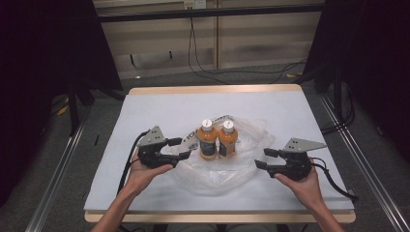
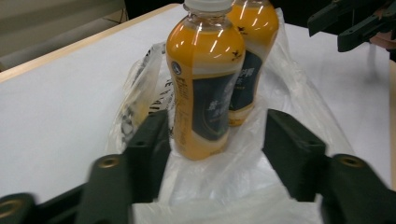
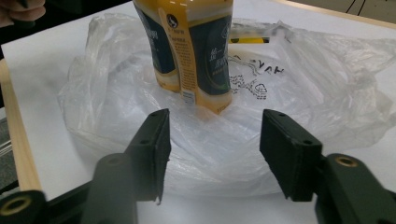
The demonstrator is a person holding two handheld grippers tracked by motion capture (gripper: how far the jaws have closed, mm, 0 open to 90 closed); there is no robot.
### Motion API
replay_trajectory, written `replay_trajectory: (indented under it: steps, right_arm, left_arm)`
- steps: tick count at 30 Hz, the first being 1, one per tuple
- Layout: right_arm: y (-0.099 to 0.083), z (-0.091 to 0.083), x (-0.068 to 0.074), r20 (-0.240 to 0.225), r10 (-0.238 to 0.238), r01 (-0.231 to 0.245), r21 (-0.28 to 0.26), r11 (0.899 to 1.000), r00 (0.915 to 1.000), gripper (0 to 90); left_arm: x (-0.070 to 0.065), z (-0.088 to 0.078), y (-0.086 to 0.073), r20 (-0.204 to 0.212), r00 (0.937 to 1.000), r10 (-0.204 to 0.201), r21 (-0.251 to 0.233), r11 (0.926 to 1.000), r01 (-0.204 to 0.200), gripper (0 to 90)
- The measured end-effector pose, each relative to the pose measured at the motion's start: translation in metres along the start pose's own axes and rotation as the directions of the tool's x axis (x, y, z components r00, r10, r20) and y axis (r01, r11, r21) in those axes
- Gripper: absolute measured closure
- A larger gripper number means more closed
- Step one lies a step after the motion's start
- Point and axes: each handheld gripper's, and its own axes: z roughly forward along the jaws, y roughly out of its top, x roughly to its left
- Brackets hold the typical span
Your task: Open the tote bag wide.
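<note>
Left gripper (image 1: 181,148): matte black moulded body, grey three-cornered plate on top at 12 o'clock, black cable looping out at 9 o'clock and down past the forearm. Right gripper (image 1: 264,158): same black body, same grey plate with small dark holes; black cable exits at 3 o'clock. In the gripper views each jaw is a thick black rectangular block with small recessed screw holes, mounted on a black link carrying a brass-coloured rivet. Both forearms bare, no sleeves in frame.
</note>
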Motion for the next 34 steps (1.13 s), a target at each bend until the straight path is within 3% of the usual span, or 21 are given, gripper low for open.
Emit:
replay_trajectory:
  steps: [3, 6, 13, 14, 17, 20, 23, 25, 28, 32, 33, 34]
  right_arm:
    - [0.000, -0.008, 0.002, 0.011, 0.007, -0.007, -0.020, 1.000, 0.9999, 34.9]
    - [-0.001, -0.016, 0.005, 0.021, 0.005, -0.004, -0.022, 1.000, 0.9998, 29.8]
    - [-0.012, -0.034, 0.005, 0.078, 0.042, -0.040, -0.030, 0.999, 0.9961, 19.9]
    - [-0.017, -0.039, 0.002, 0.104, 0.066, -0.063, -0.034, 0.997, 0.9924, 17.2]
    - [-0.023, -0.046, -0.001, 0.130, 0.088, -0.085, -0.035, 0.996, 0.9876, 15.5]
    - [-0.030, -0.054, -0.004, 0.154, 0.109, -0.104, -0.039, 0.994, 0.9820, 13.3]
    - [-0.038, -0.065, -0.006, 0.175, 0.126, -0.121, -0.043, 0.992, 0.9764, 13.2]
    - [-0.043, -0.072, -0.008, 0.195, 0.139, -0.132, -0.047, 0.990, 0.9709, 13.0]
    - [-0.050, -0.080, -0.013, 0.222, 0.162, -0.152, -0.064, 0.986, 0.9614, 12.1]
    - [-0.059, -0.089, -0.017, 0.246, 0.189, -0.171, -0.093, 0.981, 0.9506, 11.9]
    - [-0.061, -0.090, -0.018, 0.248, 0.197, -0.178, -0.098, 0.979, 0.9486, 11.7]
    - [-0.064, -0.091, -0.018, 0.257, 0.204, -0.184, -0.100, 0.978, 0.9444, 11.7]
  left_arm:
    - [-0.004, -0.013, -0.003, -0.030, 0.9995, 0.001, -0.012, 0.9999, -0.001, 24.2]
    - [-0.005, -0.026, -0.009, -0.045, 0.9986, -0.029, -0.035, 0.9990, 0.027, 16.5]
    - [-0.012, -0.056, -0.033, -0.117, 0.9918, -0.051, -0.010, 0.9987, 0.050, 9.5]
    - [-0.012, -0.056, -0.033, -0.117, 0.9918, -0.051, -0.010, 0.9987, 0.050, 8.2]
    - [-0.013, -0.066, -0.045, -0.155, 0.9835, -0.093, -0.016, 0.9957, 0.092, 7.2]
    - [-0.014, -0.071, -0.054, -0.166, 0.9762, -0.140, -0.035, 0.9901, 0.136, 6.0]
    - [-0.018, -0.076, -0.063, -0.177, 0.9719, -0.155, -0.031, 0.9879, 0.152, 5.0]
    - [-0.021, -0.078, -0.067, -0.160, 0.9718, -0.173, -0.020, 0.9849, 0.172, 2.4]
    - [-0.027, -0.081, -0.077, -0.182, 0.9669, -0.178, -0.006, 0.9836, 0.180, 2.2]
    - [-0.029, -0.084, -0.091, -0.192, 0.9703, -0.148, 0.016, 0.9880, 0.154, 2.3]
    - [-0.027, -0.084, -0.092, -0.177, 0.9717, -0.156, 0.025, 0.9864, 0.163, 2.3]
    - [-0.025, -0.085, -0.092, -0.195, 0.9693, -0.150, 0.022, 0.9874, 0.157, 2.8]
